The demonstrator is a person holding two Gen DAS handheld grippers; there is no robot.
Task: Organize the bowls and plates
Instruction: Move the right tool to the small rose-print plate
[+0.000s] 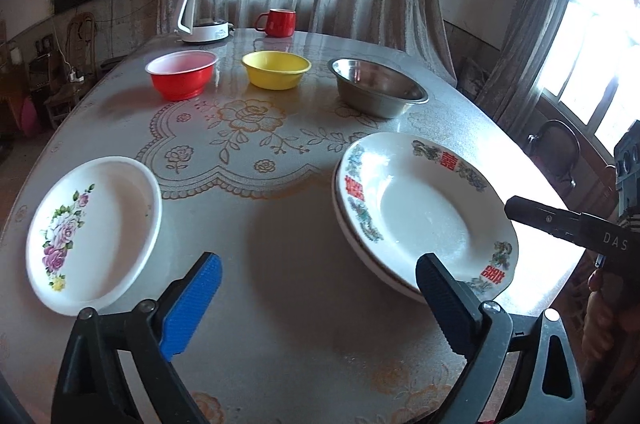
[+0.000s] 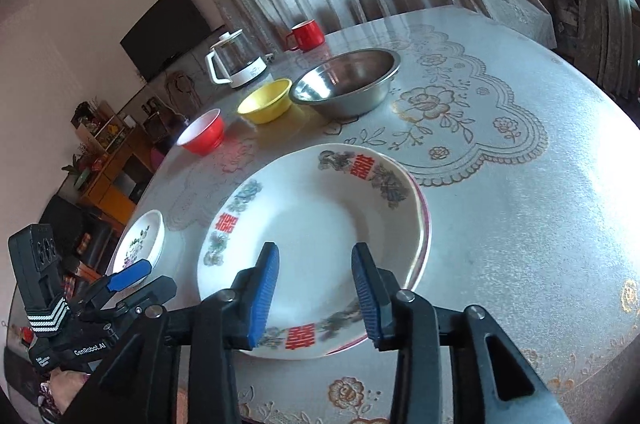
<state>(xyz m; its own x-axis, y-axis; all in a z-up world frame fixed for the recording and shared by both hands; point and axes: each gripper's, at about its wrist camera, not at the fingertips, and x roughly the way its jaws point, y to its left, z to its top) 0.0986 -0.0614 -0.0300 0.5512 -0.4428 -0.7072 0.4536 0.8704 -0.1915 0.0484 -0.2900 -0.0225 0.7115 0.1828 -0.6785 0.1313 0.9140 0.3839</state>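
Two white plates with red characters are stacked [image 1: 424, 212] [image 2: 316, 216] at the right of the table. A white plate with purple flowers [image 1: 96, 232] [image 2: 140, 244] lies at the left. Further back stand a red bowl [image 1: 182, 74] [image 2: 202, 130], a yellow bowl [image 1: 276, 70] [image 2: 266, 102] and a steel bowl [image 1: 376, 88] [image 2: 348, 80] in a row. My left gripper [image 1: 320, 264] [image 2: 160, 274] hangs wide open above bare table between the plates, holding nothing. My right gripper [image 2: 316, 250] hovers over the near rim of the stack, jaws apart, its pads touching nothing.
The round table [image 1: 280, 224] has a lace-patterned cover. A glass kettle [image 1: 204, 12] and a red mug [image 1: 280, 22] stand at its far edge. Curtains hang behind; a chair [image 1: 560, 152] stands beyond the right edge near a bright window.
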